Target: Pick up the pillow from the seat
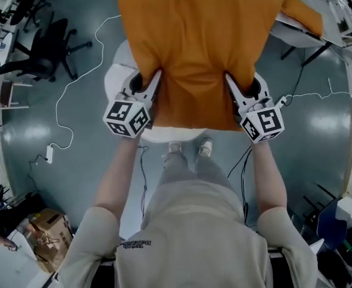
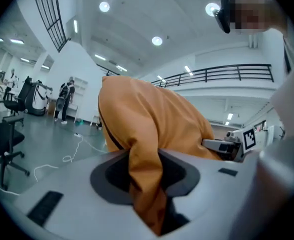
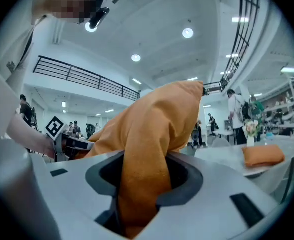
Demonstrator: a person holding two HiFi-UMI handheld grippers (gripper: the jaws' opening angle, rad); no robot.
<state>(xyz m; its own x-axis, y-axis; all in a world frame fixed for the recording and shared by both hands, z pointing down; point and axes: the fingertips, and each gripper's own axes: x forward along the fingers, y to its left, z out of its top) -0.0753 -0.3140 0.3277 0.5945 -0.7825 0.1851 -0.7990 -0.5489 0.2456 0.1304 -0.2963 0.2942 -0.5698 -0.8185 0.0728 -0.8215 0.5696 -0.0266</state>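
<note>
A large orange pillow (image 1: 193, 47) hangs in the air in front of me, held up high over a white round seat (image 1: 119, 71). My left gripper (image 1: 159, 77) is shut on the pillow's near left edge, and a fold of the fabric (image 2: 141, 184) is pinched between its jaws. My right gripper (image 1: 228, 80) is shut on the near right edge, with a bunch of orange cloth (image 3: 141, 194) between its jaws. Each gripper view shows the other gripper across the pillow (image 2: 136, 119), (image 3: 157, 119).
A second orange pillow (image 1: 304, 14) lies on a white table (image 1: 295, 32) at the upper right, also seen as the small pillow (image 3: 263, 155). Black office chairs (image 1: 47, 50) stand at the left. White cables (image 1: 74, 83) trail over the floor. Cardboard boxes (image 1: 47, 230) sit lower left.
</note>
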